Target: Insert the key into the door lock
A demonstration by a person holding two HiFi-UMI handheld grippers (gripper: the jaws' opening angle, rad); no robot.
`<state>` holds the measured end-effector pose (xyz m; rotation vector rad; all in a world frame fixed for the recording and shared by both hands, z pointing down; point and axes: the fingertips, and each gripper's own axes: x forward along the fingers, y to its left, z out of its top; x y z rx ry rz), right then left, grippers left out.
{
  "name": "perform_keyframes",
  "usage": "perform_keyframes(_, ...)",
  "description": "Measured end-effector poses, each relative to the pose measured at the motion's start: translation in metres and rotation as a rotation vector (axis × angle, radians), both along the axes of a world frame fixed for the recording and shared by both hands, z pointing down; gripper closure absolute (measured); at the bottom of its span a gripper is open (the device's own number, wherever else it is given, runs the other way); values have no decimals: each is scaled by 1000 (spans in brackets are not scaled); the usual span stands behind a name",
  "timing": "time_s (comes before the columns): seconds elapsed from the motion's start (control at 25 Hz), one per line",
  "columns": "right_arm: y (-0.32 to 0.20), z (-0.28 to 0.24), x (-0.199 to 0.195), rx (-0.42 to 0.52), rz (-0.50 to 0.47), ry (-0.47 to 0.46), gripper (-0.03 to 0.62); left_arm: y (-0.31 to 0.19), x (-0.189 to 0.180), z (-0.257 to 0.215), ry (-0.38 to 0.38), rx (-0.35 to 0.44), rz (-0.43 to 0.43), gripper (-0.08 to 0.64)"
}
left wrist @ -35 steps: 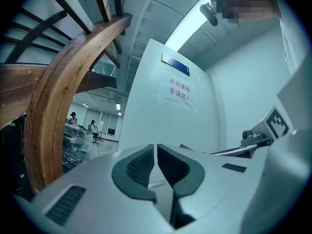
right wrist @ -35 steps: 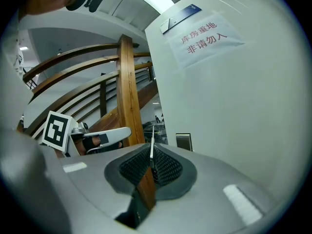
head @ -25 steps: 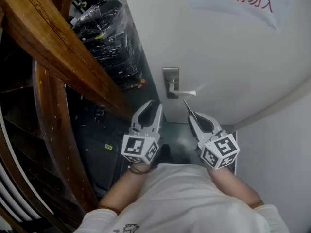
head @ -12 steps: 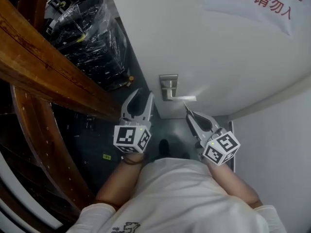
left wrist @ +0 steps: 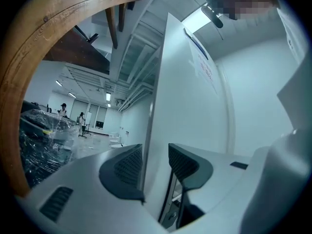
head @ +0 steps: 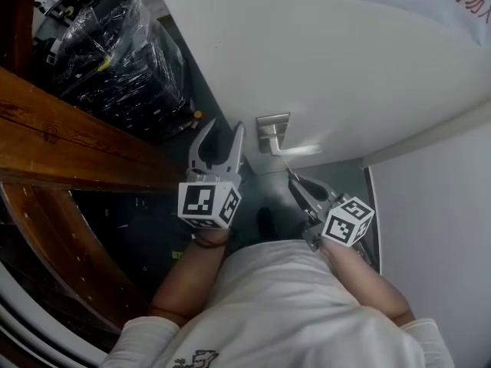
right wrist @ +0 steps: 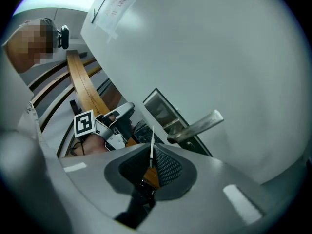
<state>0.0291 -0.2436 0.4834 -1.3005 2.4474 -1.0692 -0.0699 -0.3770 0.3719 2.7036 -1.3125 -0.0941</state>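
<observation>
metal key [right wrist: 152, 136], pinched between your right gripper's [right wrist: 152, 155] fingers near the lock plate [right wrist: 163, 112], may twist or glance off the lever handle [right wrist: 197, 125] if misaligned; your left gripper's [left wrist: 156, 156] fingers, just opened, loosely straddle the door edge [left wrist: 147, 121].

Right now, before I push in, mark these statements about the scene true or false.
The right tool grips a key. True.
The key is already in the lock. False: its tip is short of the lock plate.
The left tool is shut. False: its jaws have just been opening and stand apart, gripping nothing.
The door handle is a lever. True.
</observation>
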Motion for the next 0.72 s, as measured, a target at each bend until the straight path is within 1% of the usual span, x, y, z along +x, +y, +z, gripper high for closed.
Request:
perform_keyframes(0.16, -11, 32, -8, -79, 12, -97, 566, -6, 9, 1, 0, 7, 33, 405)
perform_keyframes(0.24, -15, 46, -12, -106, 6, -117, 567, -8, 9, 3, 0, 10, 32, 403)
perform_keyframes(0.36, -21, 67, -14, -140, -1, -103, 568, -9, 10, 2, -16, 13, 30, 403)
perform_keyframes(0.48, -27, 86, -10, -179, 9, -56, 568, -9, 10, 2, -27, 9, 33, 403)
perform_keyframes(0.6, -36, 101, 1, -210, 44, -23, 568, -9, 11, 2, -30, 7, 40, 403)
perform_keyframes(0.72, -46, 110, 8, -232, 74, -16, 568, -10, 10, 1, -31, 12, 38, 403)
